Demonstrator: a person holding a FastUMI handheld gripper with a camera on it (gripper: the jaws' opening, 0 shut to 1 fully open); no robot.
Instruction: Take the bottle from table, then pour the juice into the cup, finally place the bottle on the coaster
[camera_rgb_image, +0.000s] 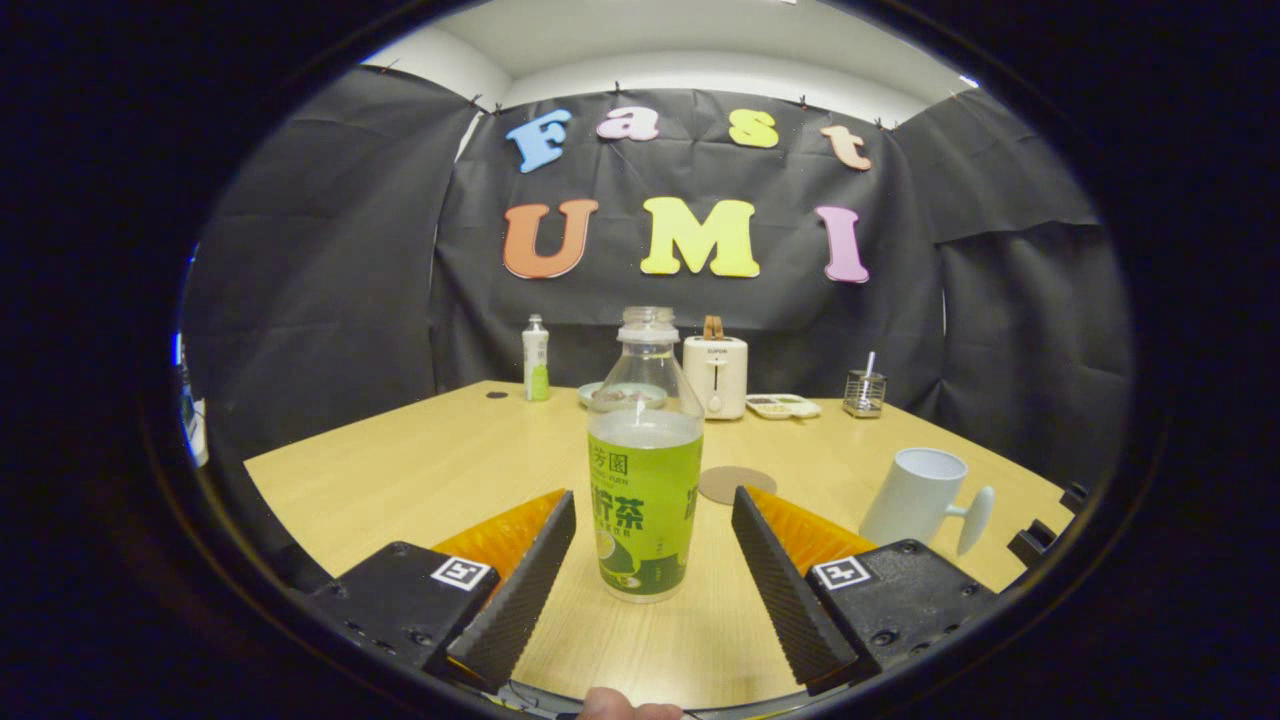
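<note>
The uncapped clear plastic juice bottle (645, 470) is being framed between the spread ribbed fingers (650, 560), untouched; the round coaster (737, 484) at one o'clock, the ceramic cup (915, 497) at two, on the wooden bench (420, 470).

On the table (400, 470) the bottle (645, 470) stands upright between the spread fingers of the gripper (652, 530), touching neither. Just beyond it to the right lies the coaster (737, 484) — further right, the cup (918, 497). Along the far edge: a second bottle (536, 359), a plate (600, 392), a toaster (715, 375), a tray (783, 405), a holder (864, 392).
</note>
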